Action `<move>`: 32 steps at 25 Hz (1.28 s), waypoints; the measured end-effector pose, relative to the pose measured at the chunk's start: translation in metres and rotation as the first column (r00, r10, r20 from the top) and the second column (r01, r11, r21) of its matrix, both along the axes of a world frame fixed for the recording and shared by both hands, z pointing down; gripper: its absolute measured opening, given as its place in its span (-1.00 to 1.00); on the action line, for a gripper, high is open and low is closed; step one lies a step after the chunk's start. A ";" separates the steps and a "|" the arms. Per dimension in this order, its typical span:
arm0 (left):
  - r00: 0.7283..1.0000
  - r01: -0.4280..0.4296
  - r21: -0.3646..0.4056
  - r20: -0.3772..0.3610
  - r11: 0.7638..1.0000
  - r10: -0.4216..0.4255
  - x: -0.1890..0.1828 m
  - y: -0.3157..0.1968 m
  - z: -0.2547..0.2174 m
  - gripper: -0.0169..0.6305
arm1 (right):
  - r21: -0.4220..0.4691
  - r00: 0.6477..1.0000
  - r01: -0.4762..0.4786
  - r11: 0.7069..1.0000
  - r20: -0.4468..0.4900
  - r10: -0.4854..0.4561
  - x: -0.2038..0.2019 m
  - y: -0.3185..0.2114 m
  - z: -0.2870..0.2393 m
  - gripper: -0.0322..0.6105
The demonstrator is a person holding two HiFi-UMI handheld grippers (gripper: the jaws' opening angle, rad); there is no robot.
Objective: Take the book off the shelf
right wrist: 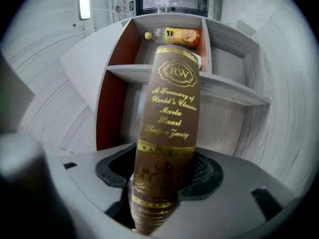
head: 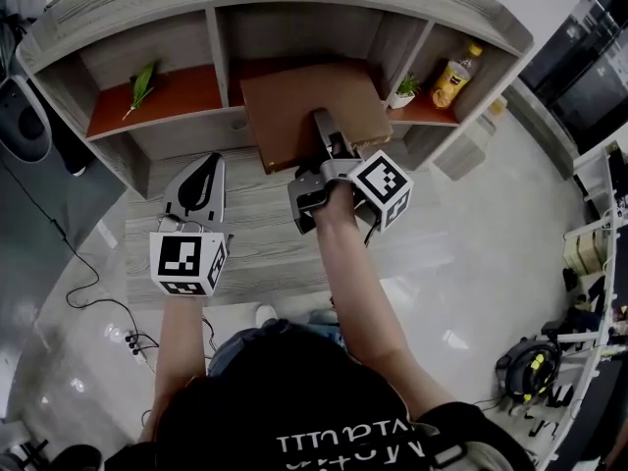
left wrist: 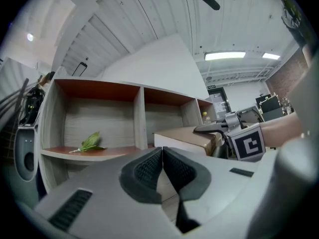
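**Head view:** A person stands at a grey wooden shelf (head: pixel 218 55) with a gripper in each hand. The brown book (head: pixel 294 101) lies flat, partly out of the middle compartment, its near edge jutting toward the person. The right gripper (head: pixel 324 126) points level at it and grips that near edge, one jaw lying on the cover. The left gripper (head: pixel 206 170) hangs just left of the book and apart from it. A green leaf (head: pixel 143 84) lies in the left compartment and an orange bottle (head: pixel 455 75) stands in the right one.

**Left gripper view:** The left gripper's (left wrist: pixel 162 151) jaws are clenched together with nothing between them. The book (left wrist: pixel 184 133) shows off to their right, sticking out in front of the shelf (left wrist: pixel 140 118), with the right gripper (left wrist: pixel 212 129) on it. The leaf (left wrist: pixel 90 142) rests on the left board.

**Right gripper view:** The right gripper (right wrist: pixel 164 168) is rolled onto its side, its pads squeezing the book (right wrist: pixel 172 103) across its thickness. The gilt-lettered spine runs straight away from the jaws toward the shelf (right wrist: pixel 229 91) and the bottle (right wrist: pixel 174 35).

The book's long axis lines up with the way the gripper points, so the likely next move is a straight pull back toward the person. The right hand already has the hold, and the left looks free to steady the far end if it sags.
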State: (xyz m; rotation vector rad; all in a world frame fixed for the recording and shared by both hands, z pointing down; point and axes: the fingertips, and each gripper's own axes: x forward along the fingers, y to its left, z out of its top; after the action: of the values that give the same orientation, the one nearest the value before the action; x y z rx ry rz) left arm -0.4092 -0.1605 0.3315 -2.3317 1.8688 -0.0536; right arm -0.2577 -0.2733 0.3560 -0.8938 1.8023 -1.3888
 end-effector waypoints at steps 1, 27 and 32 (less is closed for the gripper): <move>1.000 -0.006 0.001 0.000 1.000 0.006 0.001 0.000 0.000 -0.91 | 0.004 1.000 0.002 1.000 -0.002 -0.002 0.001 0.002 0.000 -0.07; 0.996 -0.059 0.006 -0.059 0.998 0.059 0.015 -0.014 0.002 -0.91 | 0.271 0.869 0.057 0.961 -0.487 0.086 0.031 0.057 -0.011 -0.17; 0.996 -0.067 0.007 -0.066 0.998 0.067 0.018 -0.017 0.000 -0.91 | 0.272 0.815 0.048 0.961 -0.567 0.120 0.042 0.059 -0.003 -0.17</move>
State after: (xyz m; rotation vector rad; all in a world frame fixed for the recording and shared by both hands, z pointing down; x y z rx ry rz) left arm -0.3910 -0.1770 0.3317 -2.4196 1.8163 0.0358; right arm -0.2157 -0.2141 0.3528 -1.2857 2.3424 -0.8431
